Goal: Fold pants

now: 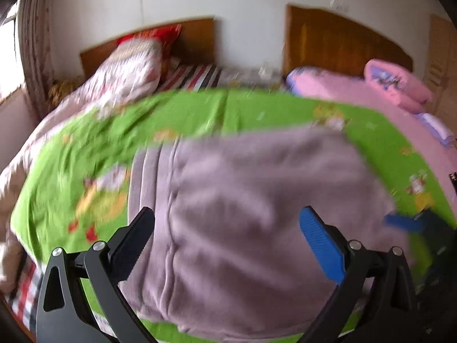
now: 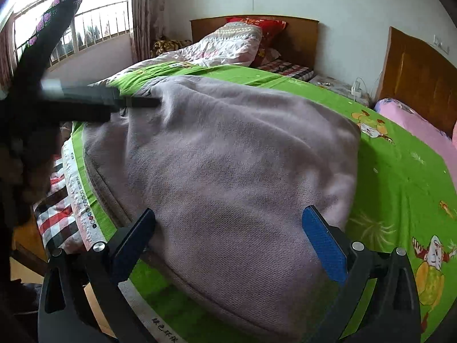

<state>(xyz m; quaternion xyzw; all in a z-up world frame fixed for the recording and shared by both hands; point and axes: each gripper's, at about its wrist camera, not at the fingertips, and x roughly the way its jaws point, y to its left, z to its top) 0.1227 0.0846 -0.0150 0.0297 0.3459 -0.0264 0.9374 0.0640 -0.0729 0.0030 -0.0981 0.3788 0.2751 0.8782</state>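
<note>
Mauve fleece pants [image 1: 251, 205] lie folded into a thick block on a green cartoon-print sheet [image 1: 200, 108]; they also fill the right wrist view [image 2: 228, 171]. My left gripper [image 1: 228, 240] is open and empty, fingers spread just above the near part of the pants. My right gripper [image 2: 228, 240] is open and empty over the near edge of the pants. The right gripper shows blurred at the right edge of the left wrist view [image 1: 414, 223]. The left gripper shows as a dark blur at the far left corner of the pants [image 2: 94, 100], its jaws unclear there.
The green sheet [image 2: 400, 171] covers a bed with a plaid sheet [image 2: 57, 208] at its edge. A patterned quilt [image 2: 222, 45], red pillow [image 2: 257, 25] and wooden headboard [image 2: 300, 37] lie behind. A pink-covered bed [image 1: 357, 88] stands at right. A window [image 2: 71, 23] is at left.
</note>
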